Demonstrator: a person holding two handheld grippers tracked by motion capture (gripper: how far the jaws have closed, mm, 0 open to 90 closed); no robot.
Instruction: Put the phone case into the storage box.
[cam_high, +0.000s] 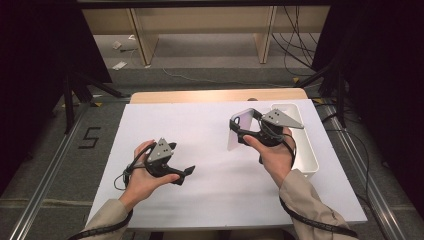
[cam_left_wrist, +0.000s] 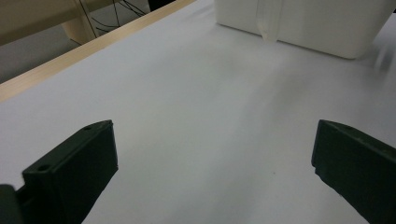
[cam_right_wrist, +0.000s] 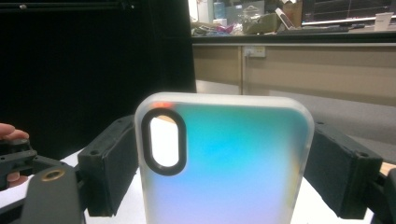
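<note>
Landmark: a white bin, long and rectangular, sits at the right side of the white worktop, its length running from the person's side to the far edge.
Bin contents: from the high view the inside looks bare white; I cannot tell whether anything lies at the bottom.
Phone case: a frosted, translucent phone case with a black-ringed oval camera hole stands upright just left of the bin's far half, lifted in front of the right hand; in the high view it shows as a pale slab.
Right tool: its two black jaws pinch the phone case by its long sides, one jaw against each edge; in the high view it sits beside the bin's left wall.
Left tool: jaws spread wide with bare worktop between them, pointed toward the bin; in the high view it rests well left of the bin, low over the worktop.
Bin seen from the left tool: its white wall stands ahead, with the case's lower tip hanging in front of it.
</note>
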